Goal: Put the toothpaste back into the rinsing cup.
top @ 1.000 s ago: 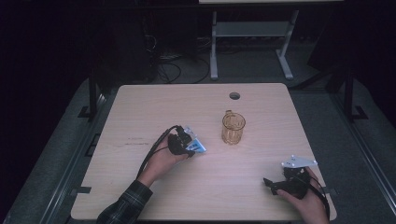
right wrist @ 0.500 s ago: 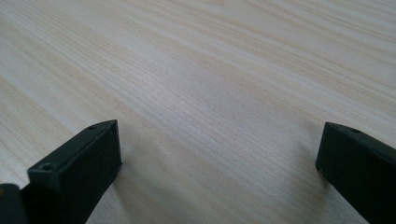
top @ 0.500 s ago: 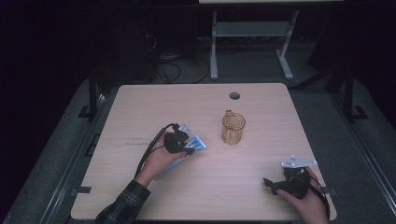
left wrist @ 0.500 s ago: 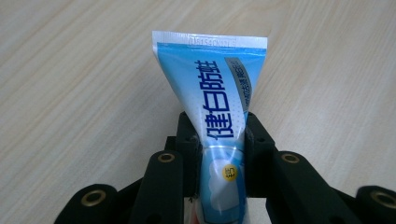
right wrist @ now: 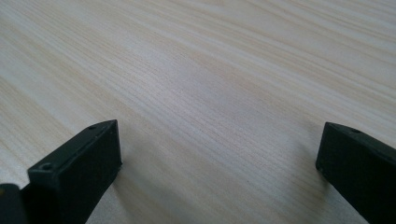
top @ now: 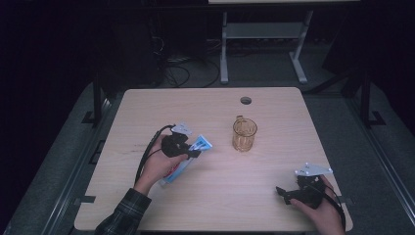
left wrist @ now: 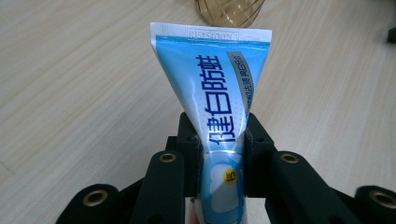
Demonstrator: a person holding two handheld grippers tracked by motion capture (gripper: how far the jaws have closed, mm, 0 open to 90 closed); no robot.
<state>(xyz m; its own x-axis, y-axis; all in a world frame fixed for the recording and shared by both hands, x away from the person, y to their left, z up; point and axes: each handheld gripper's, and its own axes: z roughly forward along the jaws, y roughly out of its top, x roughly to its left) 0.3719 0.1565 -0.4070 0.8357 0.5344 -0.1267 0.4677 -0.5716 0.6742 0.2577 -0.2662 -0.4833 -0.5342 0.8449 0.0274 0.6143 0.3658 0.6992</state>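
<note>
A blue and white toothpaste tube (left wrist: 212,88) with dark blue lettering is pinched between the jaws of my left gripper (left wrist: 219,140), its flat crimped end pointing away toward the amber glass mug (left wrist: 229,9). From above, the left gripper (top: 188,149) holds the toothpaste tube (top: 188,159) over the table's middle left, a short way left of the amber mug (top: 243,133). My right gripper (top: 286,193) rests near the front right corner. Its jaws stand wide apart over bare wood with nothing between them (right wrist: 219,154).
The light wood table (top: 210,200) has a round cable hole (top: 245,100) near its far edge. Beyond the table, a dark floor holds cables and a white metal stand (top: 259,34). A grey plate (top: 313,169) tops the right gripper.
My left hand has lifted the toothpaste tube a little and carried it slightly toward the mug. The right hand and gripper have stayed put.
</note>
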